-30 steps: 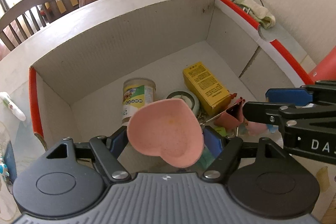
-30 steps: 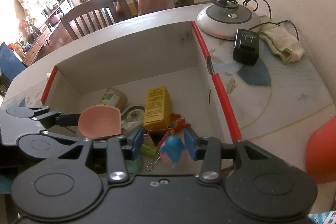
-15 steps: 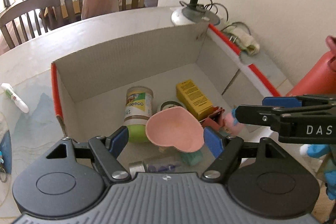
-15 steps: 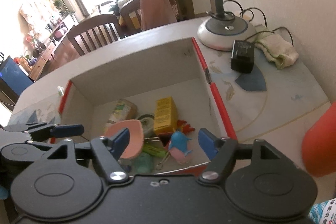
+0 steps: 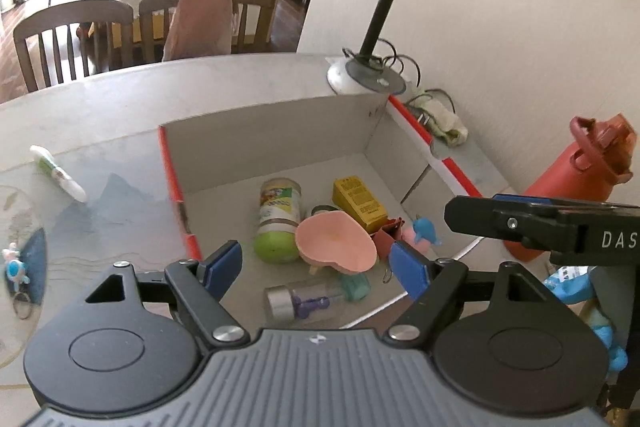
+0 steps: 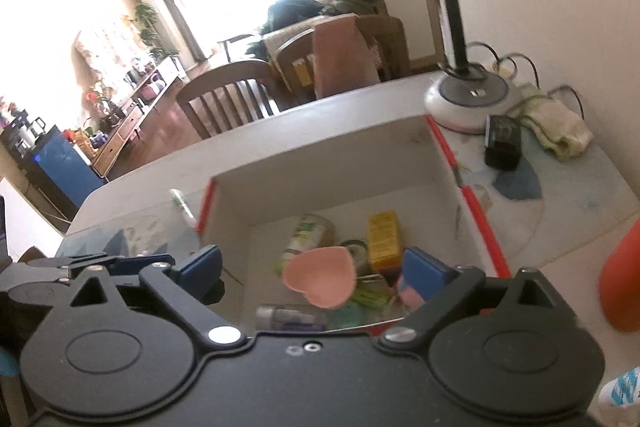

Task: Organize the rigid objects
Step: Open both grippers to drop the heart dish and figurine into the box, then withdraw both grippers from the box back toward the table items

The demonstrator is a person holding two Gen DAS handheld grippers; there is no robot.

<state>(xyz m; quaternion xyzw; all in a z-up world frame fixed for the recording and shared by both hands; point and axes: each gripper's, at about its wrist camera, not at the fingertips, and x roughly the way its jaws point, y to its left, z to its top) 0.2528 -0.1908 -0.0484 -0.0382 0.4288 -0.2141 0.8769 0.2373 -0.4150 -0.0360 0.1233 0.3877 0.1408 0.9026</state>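
A white cardboard box [image 5: 280, 123] with red edges stands on the table. In it lie a pink heart-shaped dish [image 5: 335, 241], a jar with a green lid [image 5: 278, 219], a yellow carton [image 5: 359, 202], a pink and blue toy [image 5: 420, 231], a clear tube with a silver cap [image 5: 298, 301] and a red clip. My left gripper [image 5: 320, 267] is open and empty above the box's near edge. My right gripper [image 6: 312, 273] is open and empty, also above the near edge; the dish [image 6: 320, 275] and carton [image 6: 383, 239] show between its fingers.
A red water bottle [image 5: 572, 183] stands right of the box. A desk lamp [image 5: 372, 83], a black adapter [image 6: 502, 143] and a cloth [image 6: 556, 127] sit behind it. A green and white tube [image 5: 56, 173] and a small blue toy [image 5: 16, 267] lie to the left. Chairs stand beyond the table.
Both grippers have opened, let go of the pink dish and the pink and blue toy into the box, and drawn back and up from it.
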